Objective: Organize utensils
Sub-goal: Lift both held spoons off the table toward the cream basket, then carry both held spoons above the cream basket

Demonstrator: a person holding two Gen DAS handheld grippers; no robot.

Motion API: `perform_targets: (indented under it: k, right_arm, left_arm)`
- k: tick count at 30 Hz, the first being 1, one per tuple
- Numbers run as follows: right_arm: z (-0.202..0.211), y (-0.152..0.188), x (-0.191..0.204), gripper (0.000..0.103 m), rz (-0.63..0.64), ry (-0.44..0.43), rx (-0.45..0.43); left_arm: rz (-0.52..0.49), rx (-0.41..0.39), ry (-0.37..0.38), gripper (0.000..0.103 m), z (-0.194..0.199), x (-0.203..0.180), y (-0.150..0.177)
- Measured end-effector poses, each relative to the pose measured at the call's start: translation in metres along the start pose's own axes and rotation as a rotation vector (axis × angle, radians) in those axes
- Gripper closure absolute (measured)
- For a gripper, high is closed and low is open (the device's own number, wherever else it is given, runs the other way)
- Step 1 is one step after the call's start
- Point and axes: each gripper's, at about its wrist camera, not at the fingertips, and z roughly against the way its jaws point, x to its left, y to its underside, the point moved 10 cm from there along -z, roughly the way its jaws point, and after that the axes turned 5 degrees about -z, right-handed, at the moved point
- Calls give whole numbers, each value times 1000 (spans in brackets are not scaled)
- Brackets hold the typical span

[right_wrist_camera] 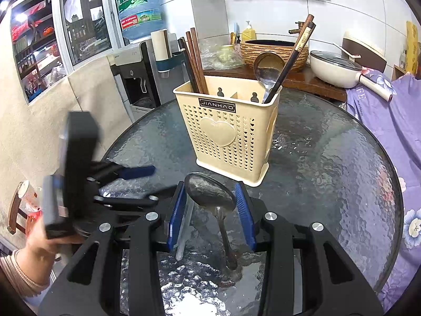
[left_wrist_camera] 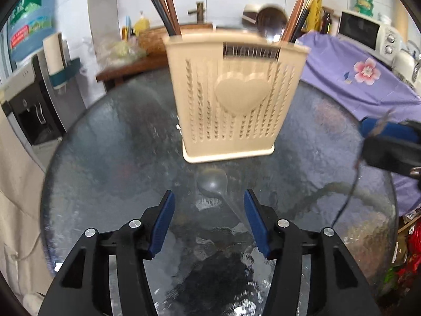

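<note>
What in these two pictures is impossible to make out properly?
- Spoon: in the left wrist view it is a smeared ghost on the glass table; motion blur hides its handle.
- Label on the utensil holder: streaked in that view.
- Lower ends of the chopsticks and ladle: hidden inside the holder in the right wrist view.
- Whether the right gripper actually presses the spoon: unclear.
- Left gripper: blurred there.

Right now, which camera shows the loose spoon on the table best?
The right wrist view: the spoon lies sharp, bowl and handle visible, on the glass table. The left wrist view shows that spoon blurred and faint.
</note>
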Motion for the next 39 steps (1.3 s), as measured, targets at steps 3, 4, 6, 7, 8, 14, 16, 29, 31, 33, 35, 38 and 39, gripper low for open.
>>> perform_targets:
  k: [3, 4, 6, 7, 8, 14, 16, 29, 31, 33, 35, 38, 39]
  right_arm:
    - [0, 0, -1, 64, -5, 0, 0]
    - [-1, 0, -2, 64, -6, 2, 1]
    - [-1, 0, -3, 64, -7, 3, 2]
    - [-1, 0, -3, 64, -9, 4, 2]
    - [-1, 0, -3, 64, -10, 4, 2]
    - [0, -1, -2, 64, -12, -4, -2]
    - [0, -2, -2, 64, -15, -6, -4]
    - [0, -2, -4, 64, -23, -10, -3]
    - [0, -2, -4, 64, -26, -10, -3]
    - [0, -3, -5, 64, -28, -10, -3]
    - [0, -2, -5, 64, -26, -8, -4]
    - [0, -2, -5, 64, -18, 3, -6]
    - [0, -2, -5, 64, -15, 6, -8]
  left_arm:
    - [18, 42, 6, 50, -21, -1, 3]
    - [28, 54, 8, 50, -27, -1, 3]
    - [43, 63, 7, 50, -35, -1, 3]
    - [47, 65, 9, 50, -37, -1, 2]
    - [50, 69, 16, 50, -40, -3, 0]
    - [54, 104, -10, 51, -55, -5, -5]
    - [57, 118, -12, 51, -60, -5, -5]
    - [41, 130, -46, 67, -73, -6, -16]
    - [41, 125, -49, 67, -73, -7, -16]
    - [52, 119, -33, 67, -74, -5, -19]
    - [63, 105, -20, 67, -72, -3, -20]
    - [65, 75, -21, 67, -64, -3, -21]
    - [70, 59, -11, 67, -59, -3, -23]
